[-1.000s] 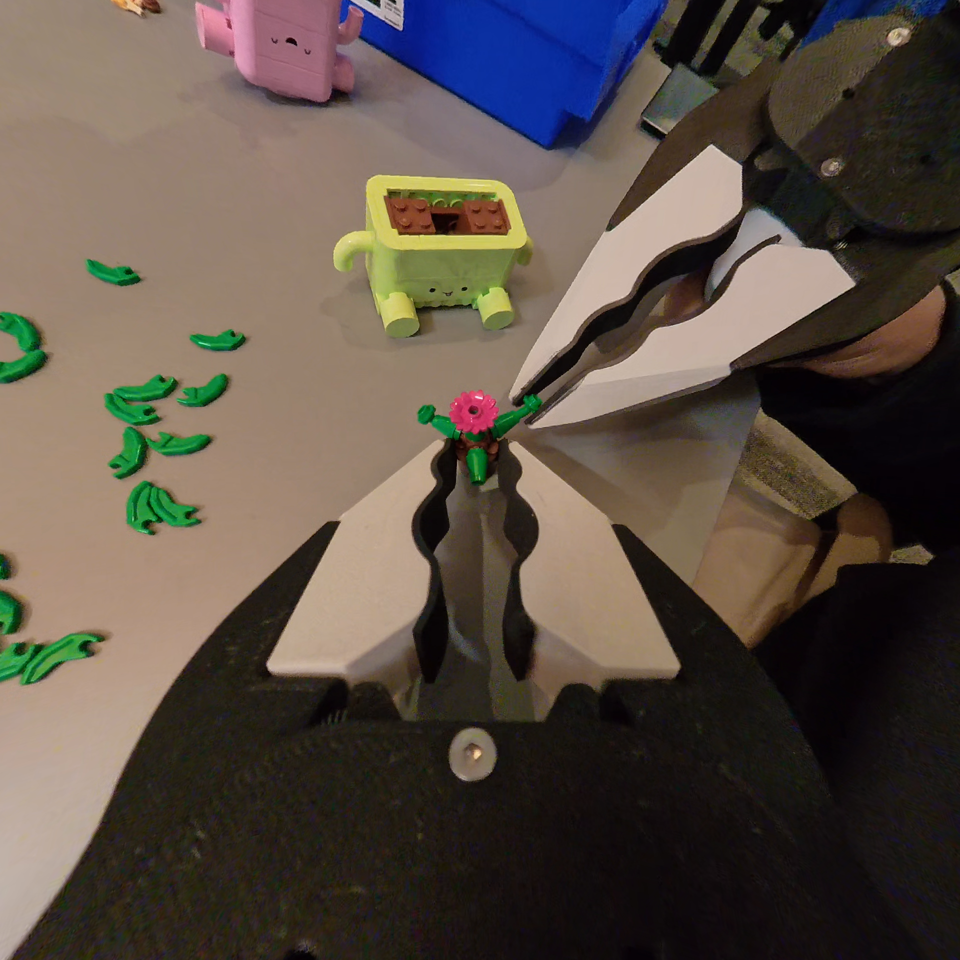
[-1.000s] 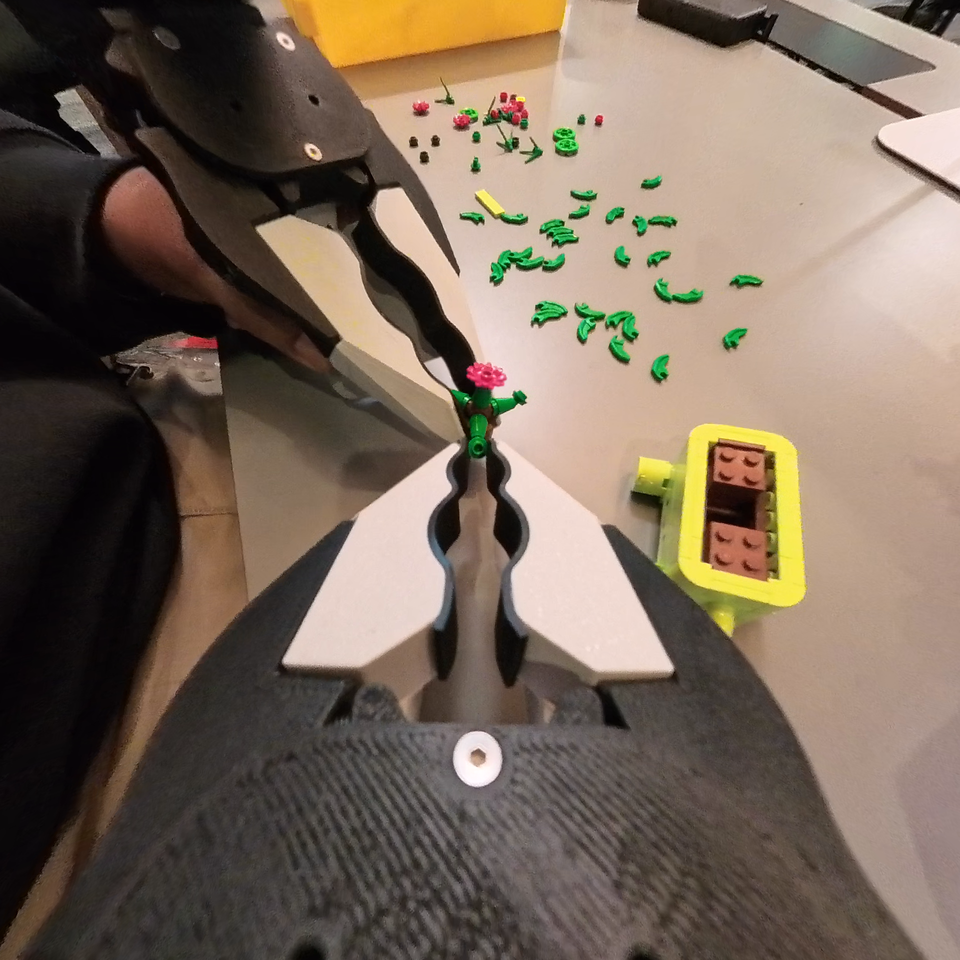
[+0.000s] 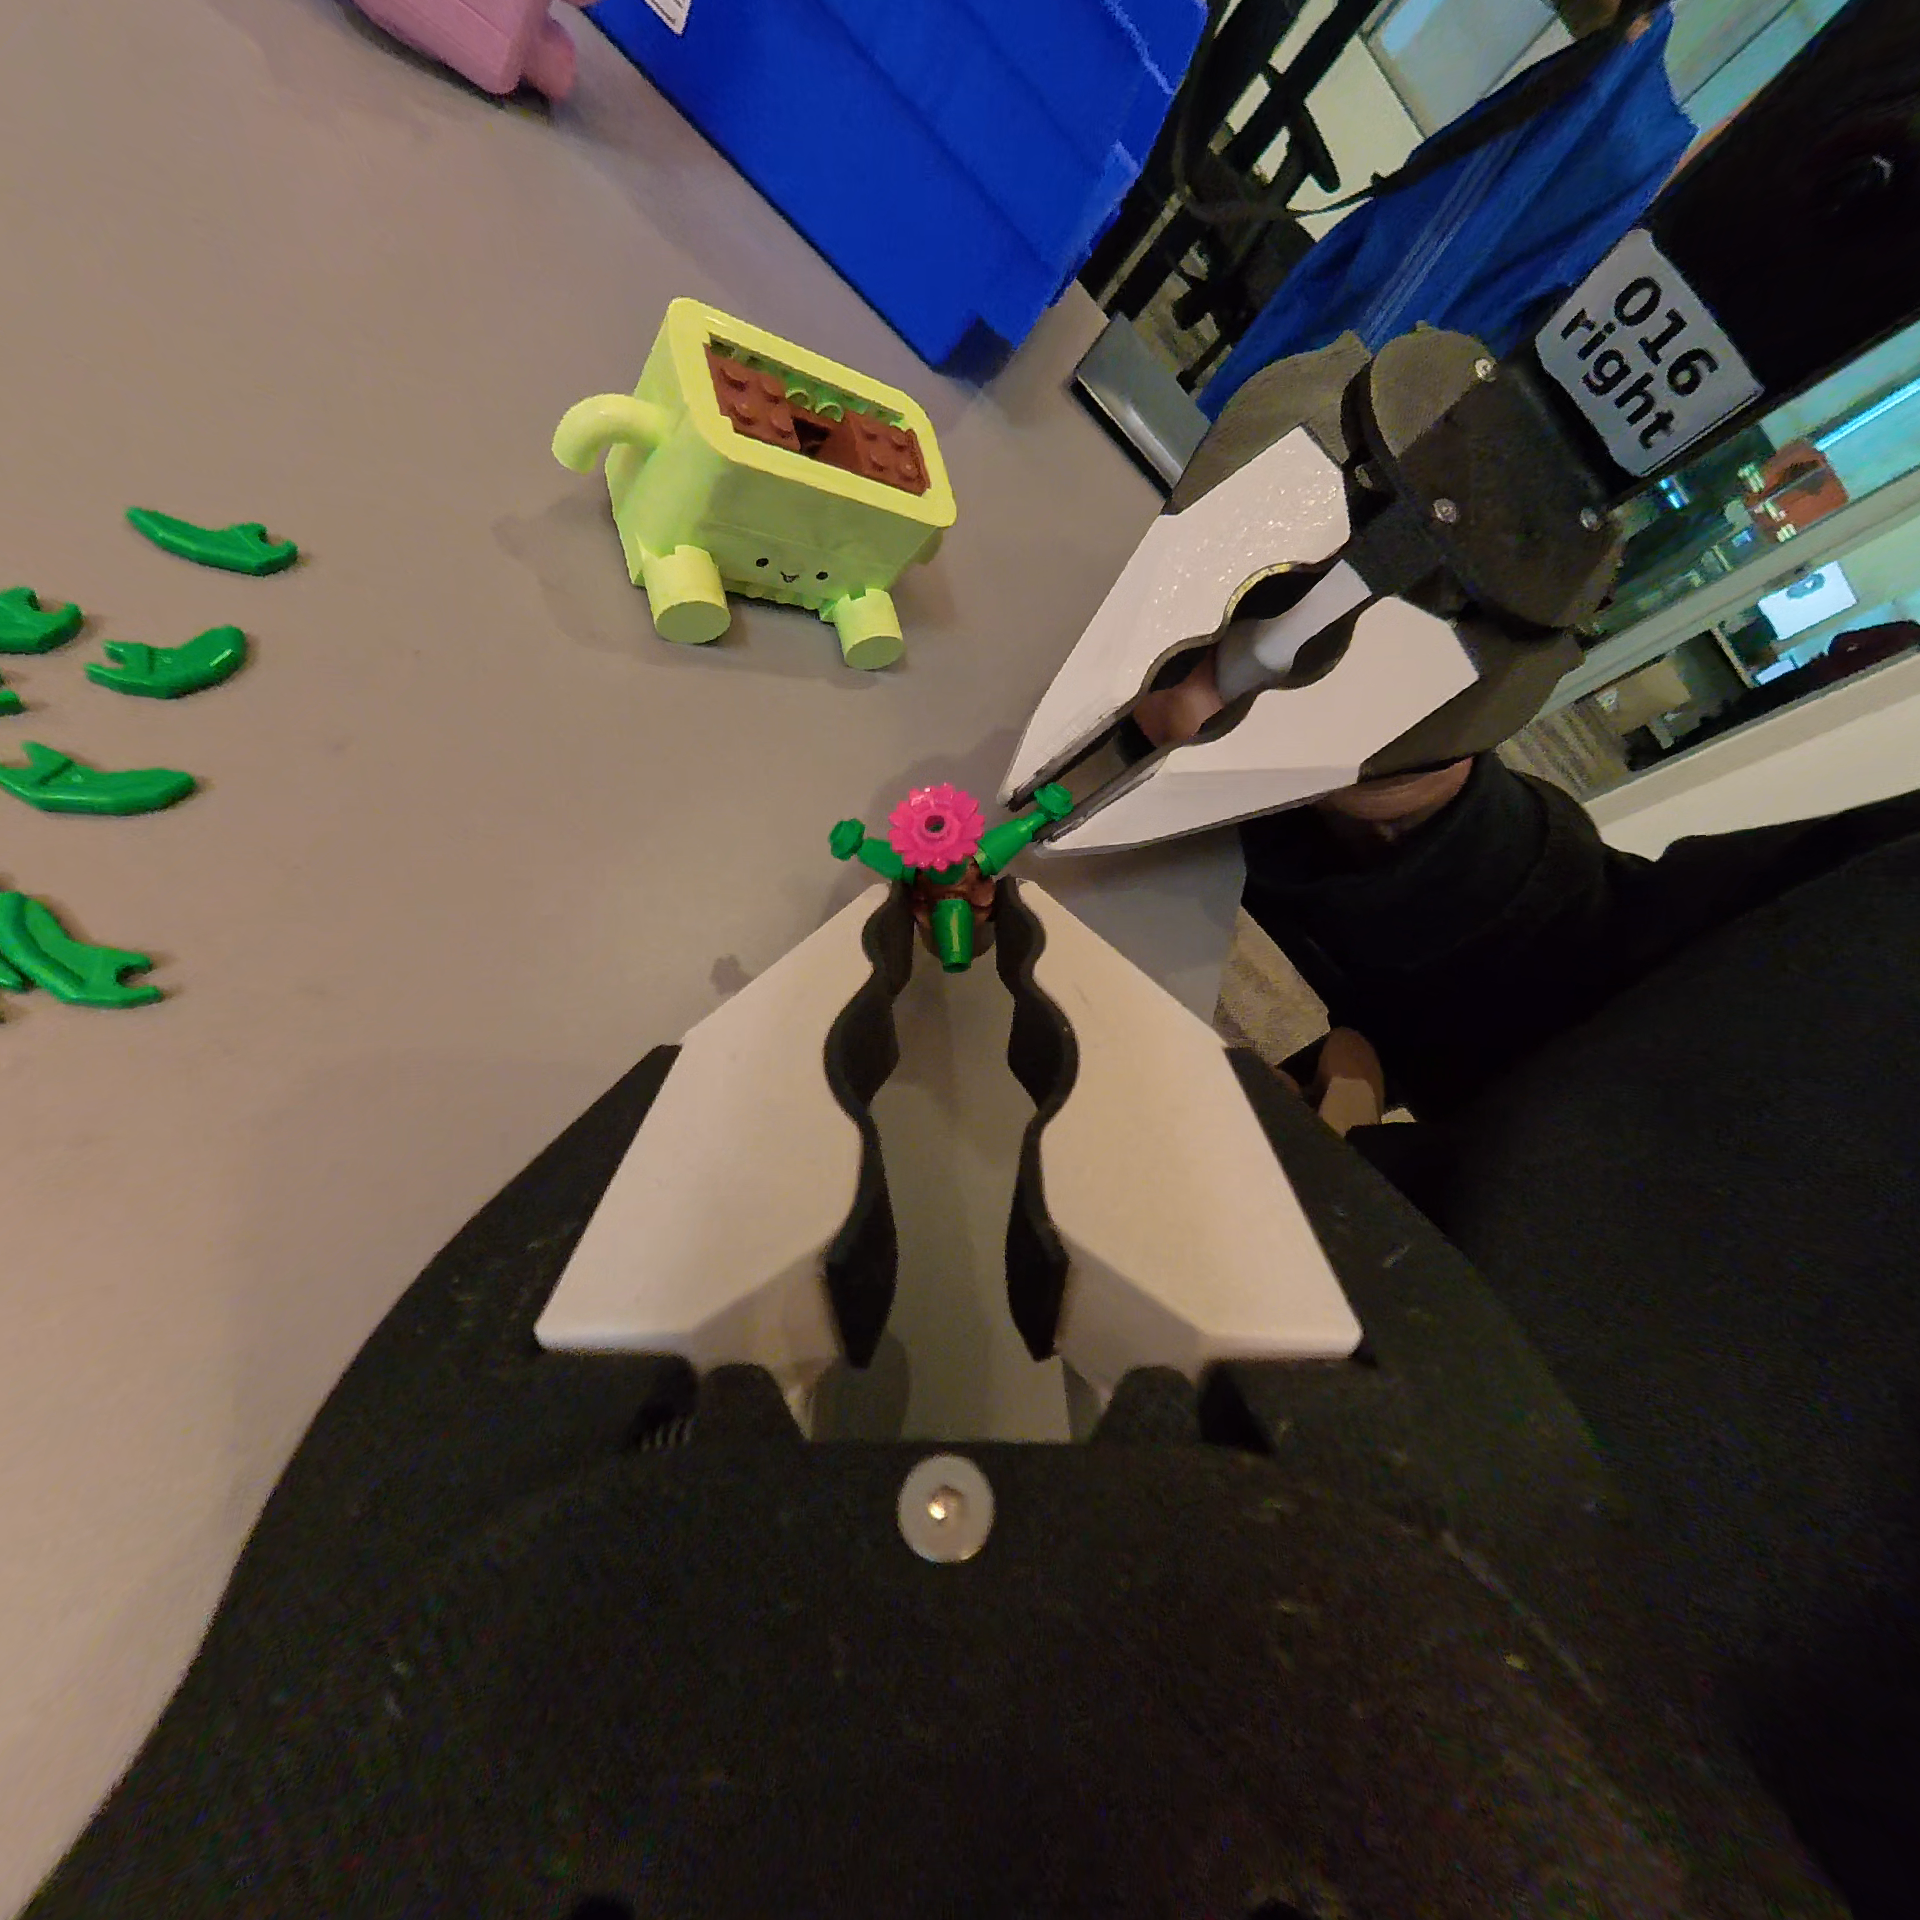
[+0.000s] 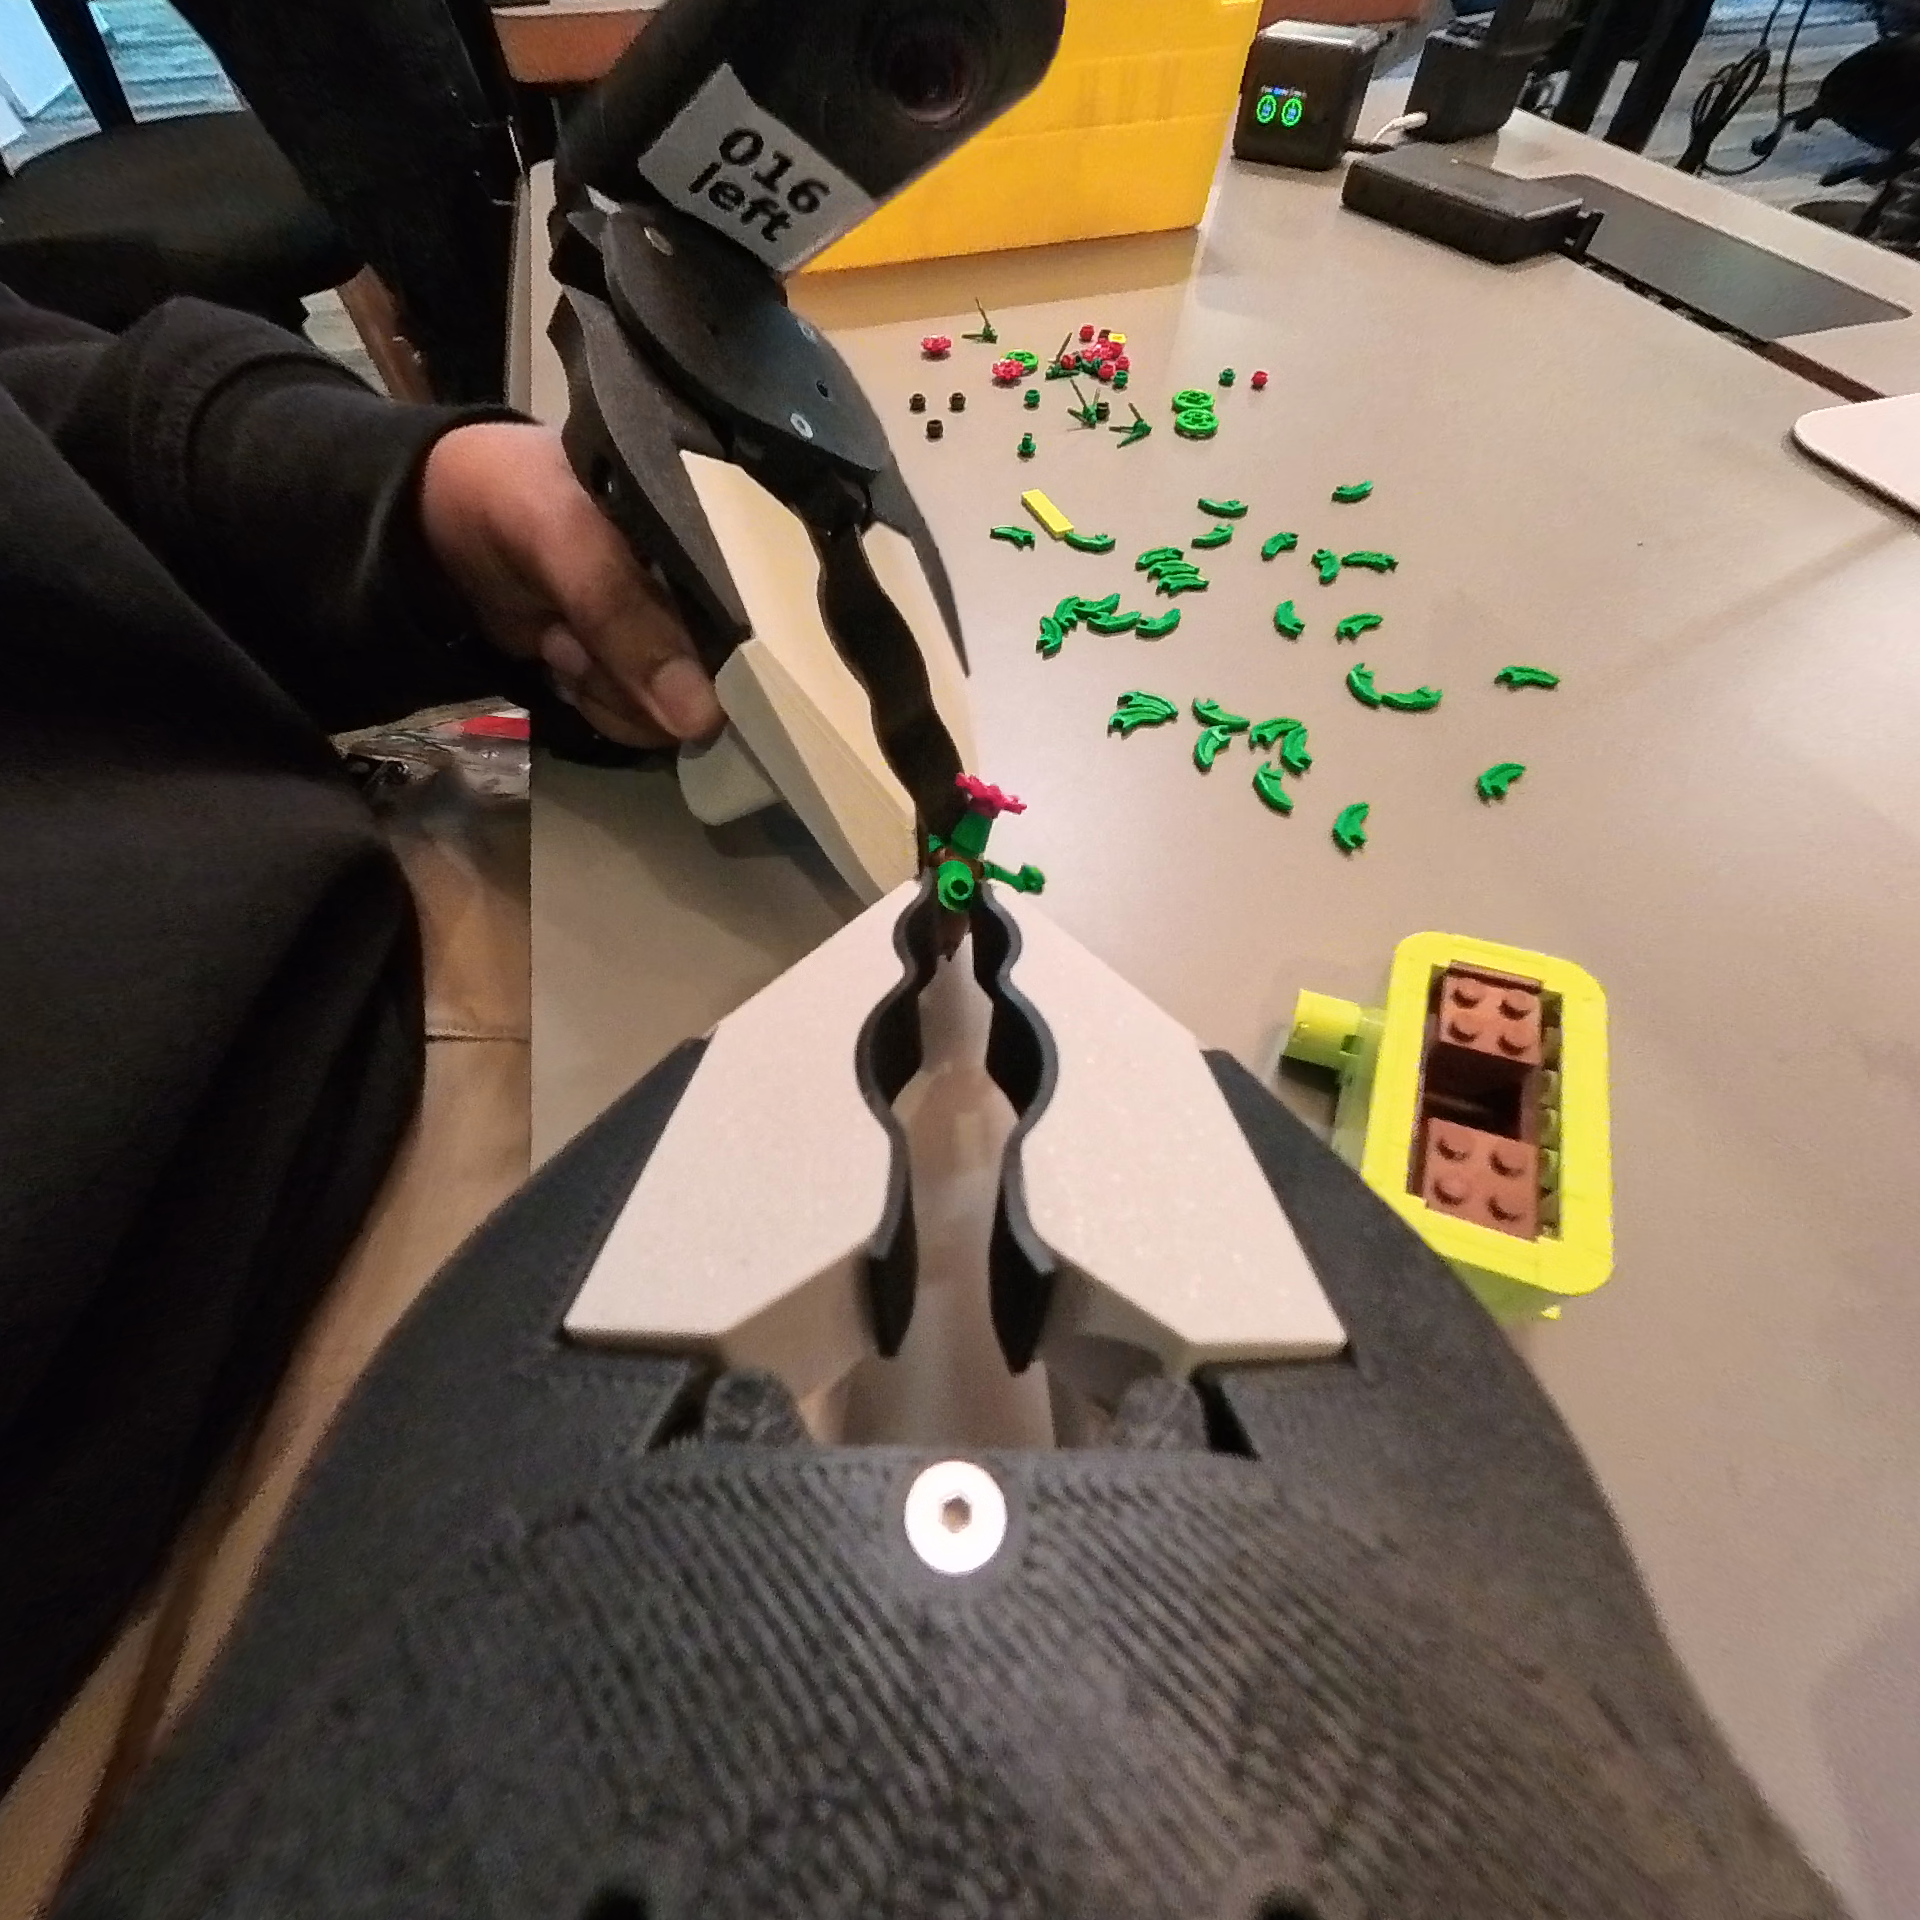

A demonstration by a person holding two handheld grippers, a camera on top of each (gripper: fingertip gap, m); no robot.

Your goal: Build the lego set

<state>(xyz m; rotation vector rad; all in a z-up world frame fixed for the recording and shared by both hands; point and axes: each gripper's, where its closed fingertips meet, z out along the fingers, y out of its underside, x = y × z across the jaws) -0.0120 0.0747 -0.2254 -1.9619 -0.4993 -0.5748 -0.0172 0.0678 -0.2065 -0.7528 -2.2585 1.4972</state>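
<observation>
A small flower stem [image 3: 935,831] with a pink bloom, green side branches and a brown base is held in the air between both grippers. My left gripper [image 3: 948,914] is shut on its brown base. It enters the right wrist view from the upper left [image 4: 935,821]. My right gripper [image 4: 956,914] is shut on the tip of one green branch [image 4: 958,885]. It shows at the right of the left wrist view [image 3: 1039,821]. A lime green pot [image 3: 769,488] with brown bricks inside stands on the grey table [image 3: 416,312], also in the right wrist view [image 4: 1486,1112].
Several loose green leaf pieces [image 4: 1247,727] lie on the table, with small flower parts [image 4: 1081,364] farther back. A blue bin [image 3: 914,135], a pink pot [image 3: 488,42] and a yellow bin [image 4: 1091,135] stand at the far edges. The table edge runs by the person's lap. Only a small space, under 4 cm, lies between the two pairs of fingers.
Both grippers have lifted and tilted with the flower stem still held between them. The stem now leans in the right wrist view.
</observation>
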